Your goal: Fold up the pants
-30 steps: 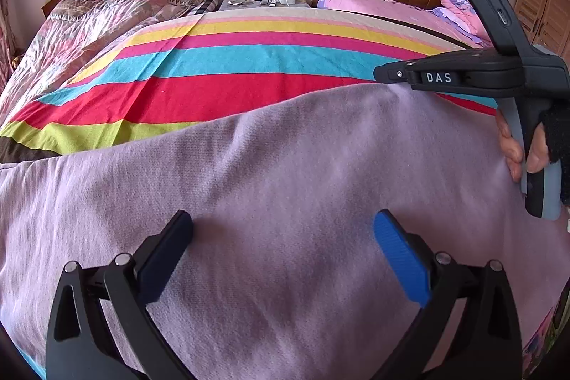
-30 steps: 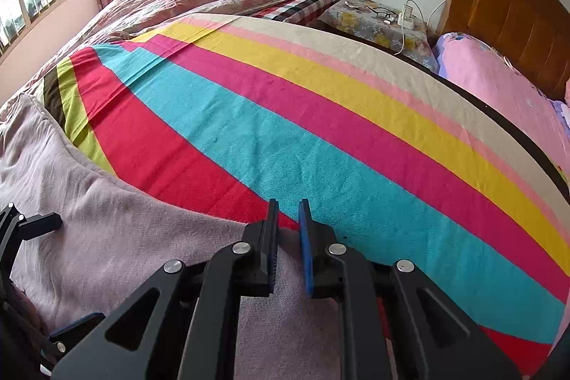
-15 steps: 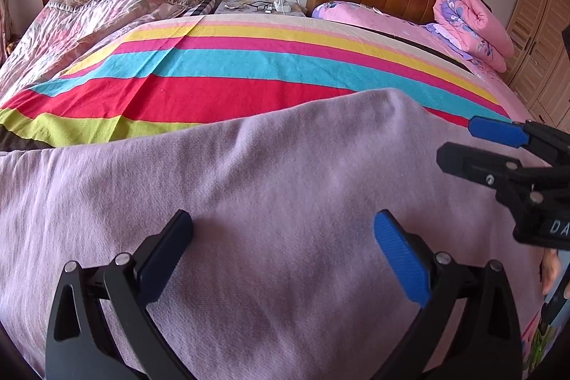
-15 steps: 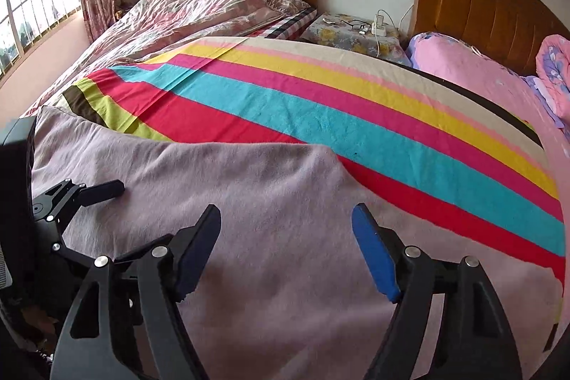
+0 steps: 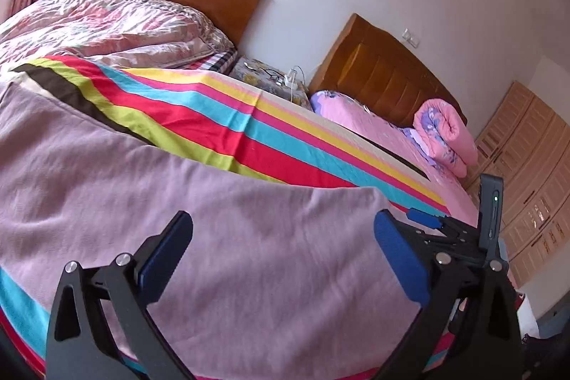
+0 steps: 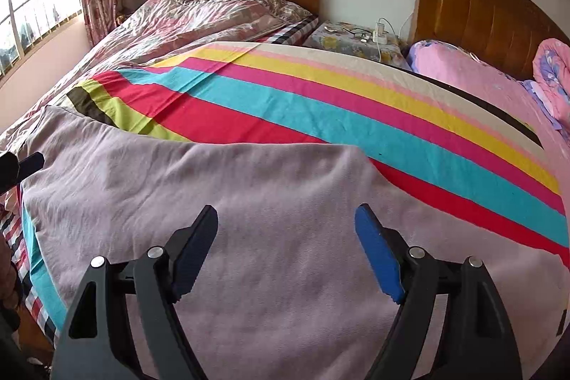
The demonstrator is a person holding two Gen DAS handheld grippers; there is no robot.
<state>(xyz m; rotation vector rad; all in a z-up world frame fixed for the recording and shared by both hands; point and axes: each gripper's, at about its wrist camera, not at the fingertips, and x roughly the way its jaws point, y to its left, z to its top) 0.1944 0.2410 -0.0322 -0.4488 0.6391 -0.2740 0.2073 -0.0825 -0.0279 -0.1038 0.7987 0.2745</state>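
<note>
Lilac pants (image 5: 249, 237) lie spread flat on the striped sheet (image 5: 221, 116), their far edge a straight fold line. My left gripper (image 5: 281, 230) hovers over them, open, with nothing between its fingers. My right gripper (image 6: 285, 219) also hangs above the pants (image 6: 278, 173); its jaws are opening and nothing is between them, only cloth lying below. In the left wrist view the right gripper's blue finger (image 5: 425, 219) shows at the pants' right end. The left gripper's tip (image 6: 30, 162) peeks in at the far left of the right wrist view.
Two beds with wooden headboards (image 6: 481, 9) stand side by side. A cluttered nightstand (image 6: 352, 40) sits between them. A rolled pink quilt (image 5: 449, 134) lies on the right bed, a crumpled floral quilt (image 6: 199, 20) on the left. A wardrobe (image 5: 534, 184) stands right, a window (image 6: 32, 6) left.
The right gripper went from shut at the pants' far edge to wide open and drew back. The left gripper swung sideways, rose and rolled, so its view now tilts.
</note>
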